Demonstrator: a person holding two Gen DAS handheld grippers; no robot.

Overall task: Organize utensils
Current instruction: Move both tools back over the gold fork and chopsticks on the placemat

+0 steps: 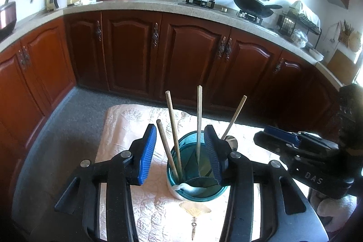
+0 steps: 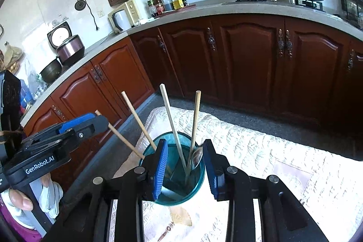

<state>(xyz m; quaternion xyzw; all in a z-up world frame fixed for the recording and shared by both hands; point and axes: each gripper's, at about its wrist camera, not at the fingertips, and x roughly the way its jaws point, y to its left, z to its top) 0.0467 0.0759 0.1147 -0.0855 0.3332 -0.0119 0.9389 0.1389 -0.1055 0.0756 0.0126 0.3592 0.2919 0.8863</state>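
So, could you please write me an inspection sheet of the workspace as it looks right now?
Surface: small table under a pale embroidered cloth, bare apart from the holder.
Job's things: teal utensil holder upright on the cloth; four chopsticks and a metal spoon stand in it, leaning.
Clutter: nothing seen on the cloth.
Grippers: left gripper open, chopsticks between the jaws but untouched; right gripper open over the holder, pressing nothing.
Cables: a black cord hangs on the far wall; none near the table.
Surroundings: kitchen counter with microwave, bottles, pot and wok; wooden cabinets below.
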